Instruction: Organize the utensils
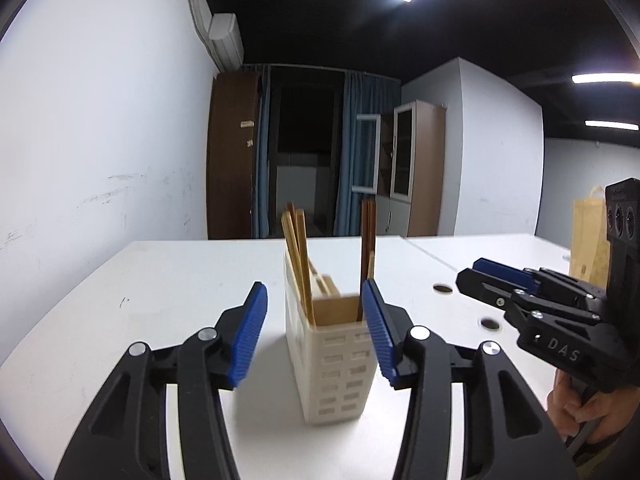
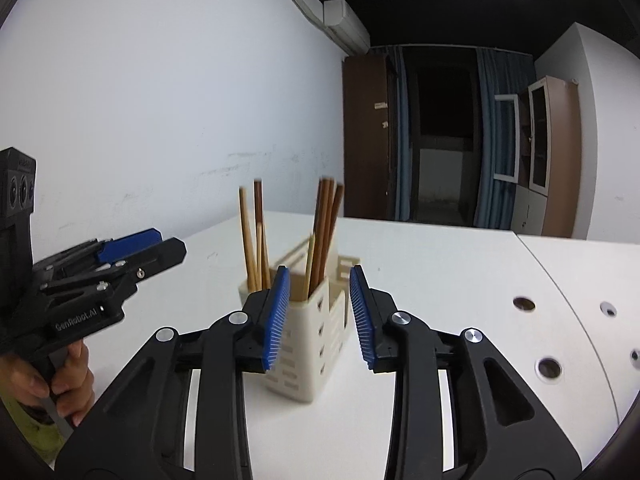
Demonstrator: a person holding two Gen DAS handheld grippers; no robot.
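A cream slotted utensil holder (image 1: 340, 376) (image 2: 304, 360) stands upright on the white table (image 1: 160, 300) (image 2: 440, 264). Several wooden chopsticks (image 1: 298, 256) (image 2: 326, 224) stick up out of its compartments. My left gripper (image 1: 314, 286) is open, its blue pads (image 1: 250, 336) on either side of the holder's near end without pressing on it. My right gripper (image 2: 320, 270) is also open just in front of the holder, with nothing held. Each gripper shows in the other's view, the right one (image 1: 476, 274) at the holder's right and the left one (image 2: 172, 244) at its left.
A person's hands (image 1: 580, 412) (image 2: 60, 384) hold the gripper handles. Round cable holes (image 1: 442, 289) (image 2: 524, 303) dot the table to the right. A brown paper bag (image 1: 588, 240) stands at the far right. A white wall runs along the table's left side.
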